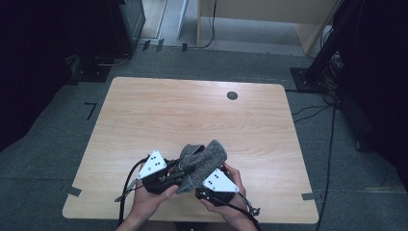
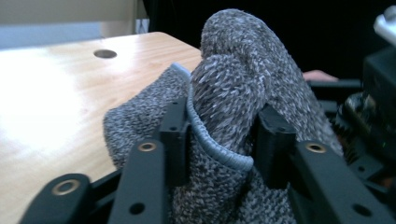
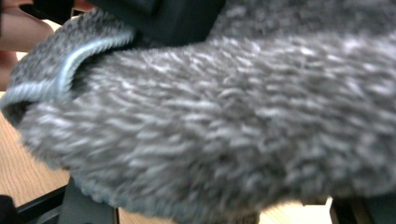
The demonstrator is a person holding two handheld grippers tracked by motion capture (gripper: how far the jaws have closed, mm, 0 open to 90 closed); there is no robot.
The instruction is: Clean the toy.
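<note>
Grey fuzzy socks [image 1: 204, 156] with a light blue cuff edge [image 2: 196, 121] are bundled together above the near middle of the wooden table [image 1: 192, 115]. One sock pokes up out of the other's cuff. My left gripper [image 1: 185, 169] reaches in from the left; in the left gripper view its jaws [image 2: 224, 140] stand apart with the bundle lying between them, and the cuff edge runs beside the left jaw. My right gripper [image 1: 204, 175] holds the bundle from the right. The sock [image 3: 224, 121] covers most of the right gripper view and hides the jaw tips.
A small round dark hole [image 1: 232, 95] sits in the tabletop near its far edge. The table's near edge runs just under the person's hands [image 1: 149, 202]. Dark stands and cables [image 1: 332, 144] line the grey floor around the table.
</note>
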